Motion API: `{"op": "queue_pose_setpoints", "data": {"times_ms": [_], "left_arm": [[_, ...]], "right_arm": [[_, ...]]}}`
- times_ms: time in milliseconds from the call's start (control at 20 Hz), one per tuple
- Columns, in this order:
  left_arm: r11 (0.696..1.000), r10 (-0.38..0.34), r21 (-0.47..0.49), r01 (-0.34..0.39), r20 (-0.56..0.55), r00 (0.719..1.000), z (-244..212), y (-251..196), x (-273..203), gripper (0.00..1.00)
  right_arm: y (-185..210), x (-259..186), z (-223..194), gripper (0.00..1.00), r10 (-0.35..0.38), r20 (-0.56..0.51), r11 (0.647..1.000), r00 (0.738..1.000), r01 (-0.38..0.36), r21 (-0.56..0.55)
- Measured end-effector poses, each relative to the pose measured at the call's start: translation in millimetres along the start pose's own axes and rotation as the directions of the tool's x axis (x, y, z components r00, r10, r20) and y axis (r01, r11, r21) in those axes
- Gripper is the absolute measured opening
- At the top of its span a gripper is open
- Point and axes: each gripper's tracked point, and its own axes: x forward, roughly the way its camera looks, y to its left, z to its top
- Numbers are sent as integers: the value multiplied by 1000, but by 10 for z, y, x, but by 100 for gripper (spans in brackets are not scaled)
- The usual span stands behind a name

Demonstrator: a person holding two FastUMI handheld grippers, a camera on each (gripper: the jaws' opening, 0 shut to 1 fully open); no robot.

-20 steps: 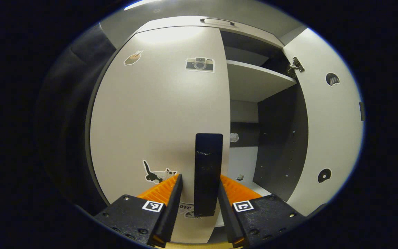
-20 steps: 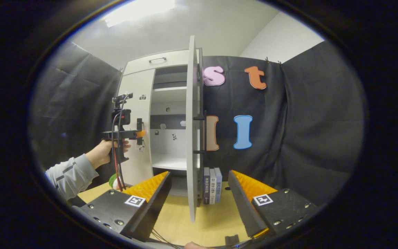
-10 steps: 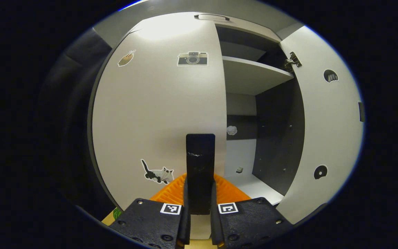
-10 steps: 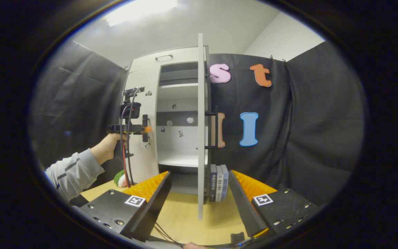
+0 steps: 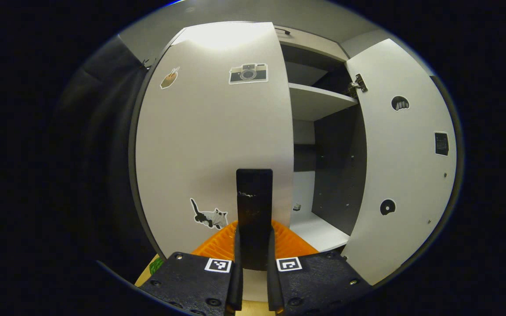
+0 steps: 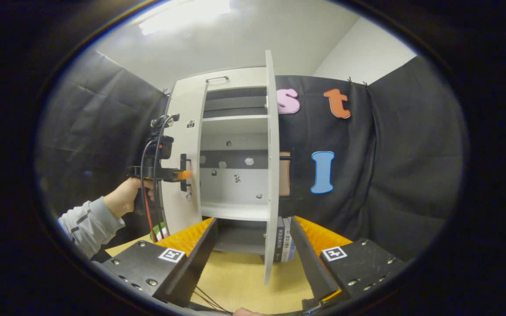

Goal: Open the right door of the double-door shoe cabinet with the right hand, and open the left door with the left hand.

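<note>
The white shoe cabinet (image 6: 235,81) stands on a wooden table. Its right door (image 5: 404,162) is swung wide open; in the right gripper view this right door (image 6: 271,166) stands edge-on just beyond my open right gripper (image 6: 253,245), which holds nothing. My left gripper (image 5: 254,259) is shut on the black vertical handle (image 5: 254,202) of the left door (image 5: 209,145), a white panel with stickers that stands slightly ajar. In the right gripper view a hand holds the left gripper (image 6: 186,174) at that handle on the left door (image 6: 187,131).
Inside the cabinet are a white shelf (image 5: 319,101) and a lower white floor (image 6: 235,211). Several books (image 6: 286,243) stand behind the right door's foot. The wooden table (image 6: 235,281) lies under my right gripper. A green and white object (image 6: 160,230) sits by the cabinet's left foot.
My left gripper closed on the left door's handle, and that door has swung out a little. The right gripper shifted slightly while the right door stayed open.
</note>
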Motion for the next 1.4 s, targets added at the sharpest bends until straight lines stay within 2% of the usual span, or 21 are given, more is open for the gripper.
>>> {"op": "queue_pose_setpoints", "data": {"times_ms": [800,1150,1400], "left_arm": [[999,-10,41,9,20,1000,-35,388,-773,23],[999,24,46,-26,37,999,-87,670,-1022,22],[997,63,48,-65,42,997,-103,943,-1190,17]], "right_arm": [[377,72,-99,97,18,-20,1000,1000,-18,17],[495,113,-150,98,18,-36,1000,999,-18,8],[629,183,-189,98,21,-40,1000,999,-20,23]]}}
